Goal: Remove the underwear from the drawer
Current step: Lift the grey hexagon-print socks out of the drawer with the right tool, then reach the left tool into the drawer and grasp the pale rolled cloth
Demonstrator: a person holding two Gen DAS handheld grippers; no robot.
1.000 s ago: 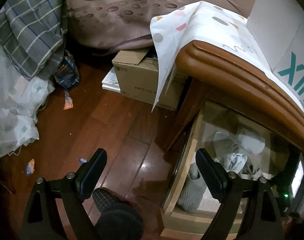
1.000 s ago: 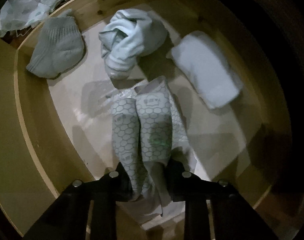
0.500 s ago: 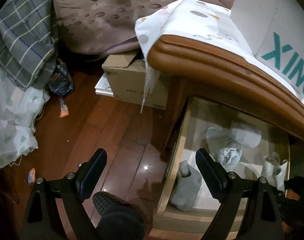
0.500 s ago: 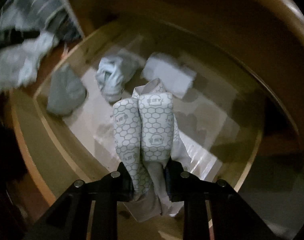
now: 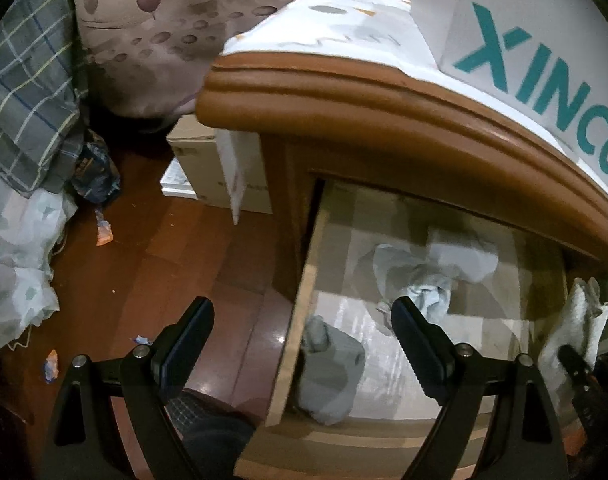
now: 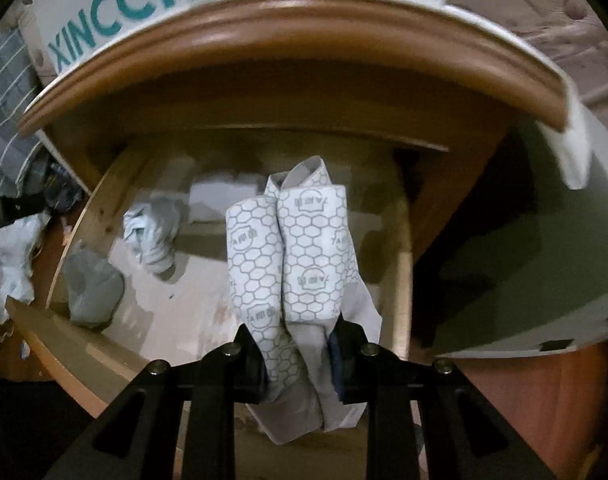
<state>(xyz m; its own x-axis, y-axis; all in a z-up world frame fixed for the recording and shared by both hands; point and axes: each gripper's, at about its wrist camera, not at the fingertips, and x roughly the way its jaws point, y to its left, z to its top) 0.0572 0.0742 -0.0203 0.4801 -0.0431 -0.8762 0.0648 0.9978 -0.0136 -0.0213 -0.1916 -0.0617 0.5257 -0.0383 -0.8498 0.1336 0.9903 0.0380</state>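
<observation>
Because it must clear the drawer (image 6: 400, 264), the underwear (image 6: 291, 264) hangs clamped in the right gripper (image 6: 297, 360) — the left gripper (image 5: 299, 344) waits, jaws apart and empty.

Left gripper (image 5: 301, 342) wide apart and empty; right gripper (image 6: 297, 356) clamped, both angled downward.
</observation>
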